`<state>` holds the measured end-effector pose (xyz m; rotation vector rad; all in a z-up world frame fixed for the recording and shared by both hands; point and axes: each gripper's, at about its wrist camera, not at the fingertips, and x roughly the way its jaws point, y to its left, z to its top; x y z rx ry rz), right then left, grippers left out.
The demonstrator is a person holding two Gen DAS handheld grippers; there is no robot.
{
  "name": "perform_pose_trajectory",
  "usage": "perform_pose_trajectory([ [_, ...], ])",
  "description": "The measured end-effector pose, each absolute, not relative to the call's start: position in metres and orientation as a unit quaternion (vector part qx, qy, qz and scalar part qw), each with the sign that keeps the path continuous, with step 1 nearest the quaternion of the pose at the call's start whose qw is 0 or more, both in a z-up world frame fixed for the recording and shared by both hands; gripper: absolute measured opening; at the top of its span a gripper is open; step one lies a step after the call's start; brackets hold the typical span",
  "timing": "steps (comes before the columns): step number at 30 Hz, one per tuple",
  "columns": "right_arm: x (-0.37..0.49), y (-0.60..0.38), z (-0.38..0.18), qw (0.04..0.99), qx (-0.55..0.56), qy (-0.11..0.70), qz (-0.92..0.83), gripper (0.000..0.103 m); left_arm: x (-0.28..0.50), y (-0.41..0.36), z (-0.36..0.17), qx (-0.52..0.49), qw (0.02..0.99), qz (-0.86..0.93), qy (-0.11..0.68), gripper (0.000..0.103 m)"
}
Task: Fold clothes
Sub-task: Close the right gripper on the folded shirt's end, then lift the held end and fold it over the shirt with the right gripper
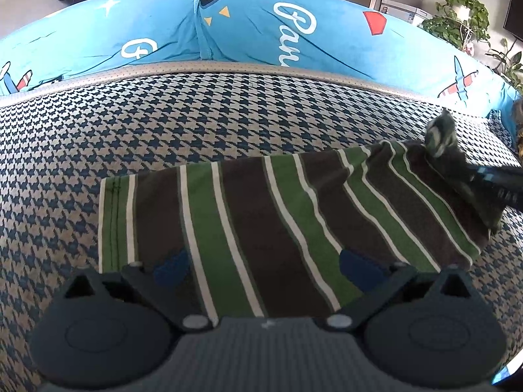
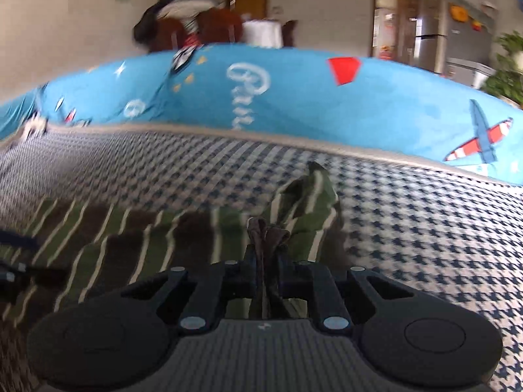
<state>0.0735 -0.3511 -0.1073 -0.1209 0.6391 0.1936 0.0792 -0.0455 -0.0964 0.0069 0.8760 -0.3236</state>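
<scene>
Striped garment in right gripper

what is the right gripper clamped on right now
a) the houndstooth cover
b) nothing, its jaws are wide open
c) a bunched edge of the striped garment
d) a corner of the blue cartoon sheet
c: in the right wrist view the right gripper has its jaws closed on a bunched fold of the green, brown and white striped garment, lifting that end.

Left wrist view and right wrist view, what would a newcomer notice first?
The green, brown and white striped cloth garment spread flat on the houndstooth-patterned cushion. Its far right corner is bunched and pinched in the shut right gripper. Behind runs a bright blue printed fabric cover with red-and-white planes.
</scene>
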Motion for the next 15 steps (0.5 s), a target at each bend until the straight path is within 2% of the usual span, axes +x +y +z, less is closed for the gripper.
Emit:
perform_pose_trajectory([
  [3,0.077,-0.340,-0.122,0.933,-0.081,0.335,0.107,0.015,0.079,-0.046,-0.097,0.004,0.893,-0.157,0.423,0.103],
  [5,0.077,-0.336,-0.127,0.931,-0.087,0.336,0.111,0.022,0.079,-0.047,-0.097,0.004,0.893,-0.158,0.422,0.103],
  [7,0.077,-0.338,-0.126,0.930,-0.074,0.340,0.115,0.025,0.079,-0.047,-0.098,0.004,0.893,-0.158,0.422,0.103],
  [11,0.076,-0.347,-0.115,0.930,-0.035,0.344,0.128,0.025,0.079,-0.046,-0.097,0.002,0.894,-0.157,0.419,0.103],
  [15,0.069,-0.363,-0.094,0.938,0.022,0.317,0.140,0.027,0.077,-0.042,-0.092,-0.002,0.901,-0.153,0.407,0.103],
])
